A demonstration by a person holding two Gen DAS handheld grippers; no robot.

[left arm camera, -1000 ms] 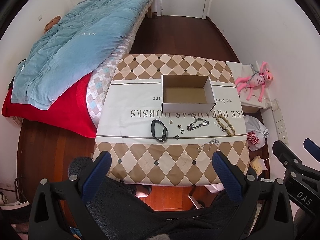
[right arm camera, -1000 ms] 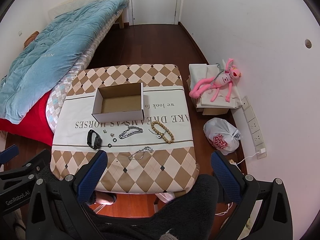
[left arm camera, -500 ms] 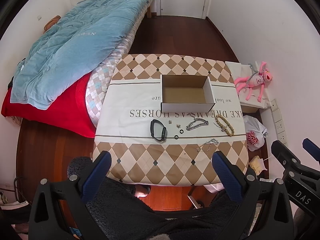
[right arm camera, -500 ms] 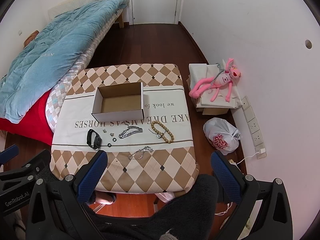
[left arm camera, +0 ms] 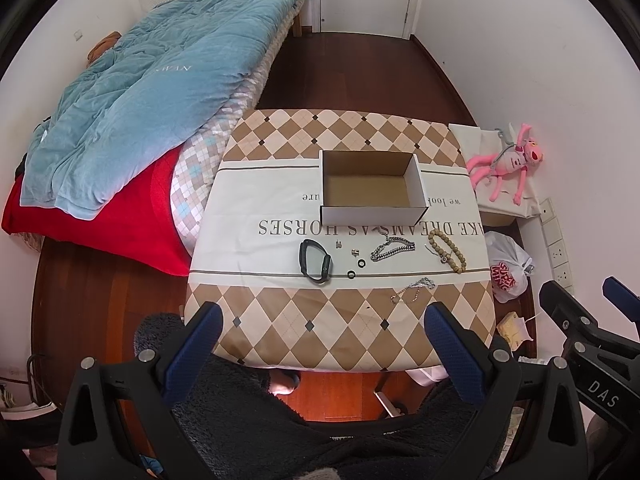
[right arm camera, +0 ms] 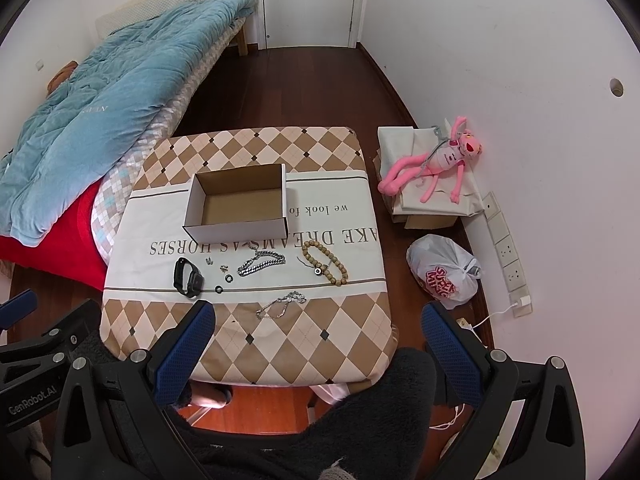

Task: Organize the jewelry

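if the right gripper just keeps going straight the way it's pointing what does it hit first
Probably the table, near the thin silver chain, which lies roughly mid-view between the open fingers of the right gripper. Nothing stands in the way before that; depth is hard to judge.

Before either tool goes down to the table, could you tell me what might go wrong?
1. The thin silver chain lies loosely near the tablecloth edge; a poor pinch might drag it off.
2. The small black rings lie close beside the black band, so the wide-open right tool may nudge neighbours.
3. The box looks light and may slide if bumped.
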